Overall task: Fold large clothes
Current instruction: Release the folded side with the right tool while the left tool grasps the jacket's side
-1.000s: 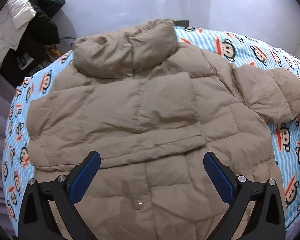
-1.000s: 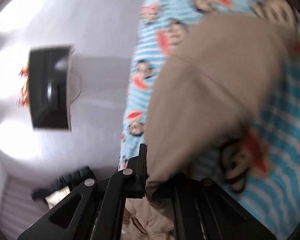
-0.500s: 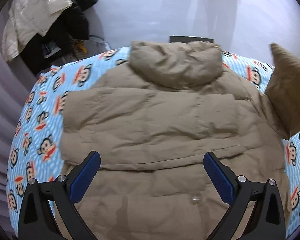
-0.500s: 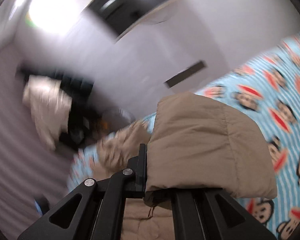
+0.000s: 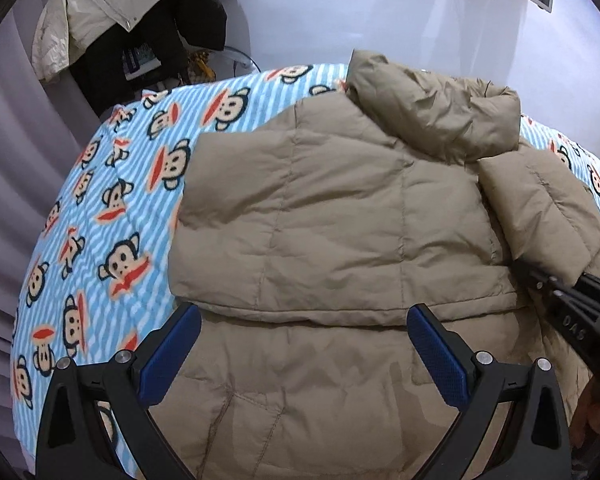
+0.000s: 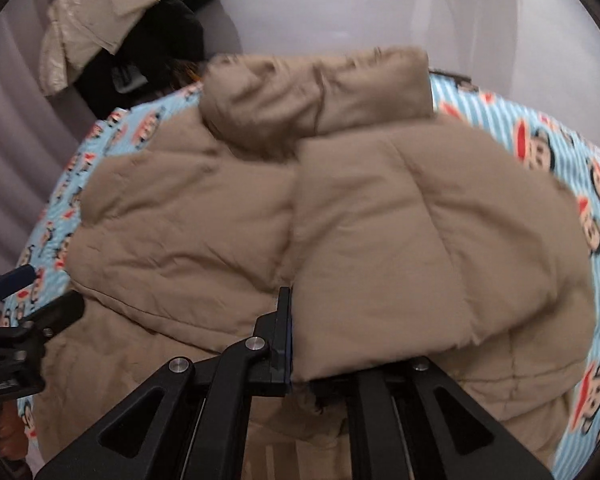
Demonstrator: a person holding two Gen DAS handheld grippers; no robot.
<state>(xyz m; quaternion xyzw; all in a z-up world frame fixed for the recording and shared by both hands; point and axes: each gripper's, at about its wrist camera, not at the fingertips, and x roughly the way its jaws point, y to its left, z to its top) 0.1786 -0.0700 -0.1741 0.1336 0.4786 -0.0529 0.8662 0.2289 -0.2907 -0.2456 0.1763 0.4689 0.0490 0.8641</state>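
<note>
Slippage threatens: right tongs [image 6: 300, 344] pinch the puffy sleeve [image 6: 420, 248] at jacket's [image 5: 340, 220] three o'clock edge; left tongs [image 5: 304, 344] hover spread.

We see the tan puffer jacket [image 5: 340, 216] as matt quilted cloth, softly creased, its stitched seams dividing padded panels. Under it, the bedsheet [image 5: 100, 208] looks like smooth printed fabric, blue-and-white striped with cartoon monkeys. Our left tool [image 5: 300, 356] is matt black plastic with shiny metal screws, its finger pads [image 5: 436, 356] a finely textured blue rubber. Our right tool [image 6: 300, 344] shows the same black plastic. The hanging cream coat [image 5: 100, 4] has a slight sheen.
</note>
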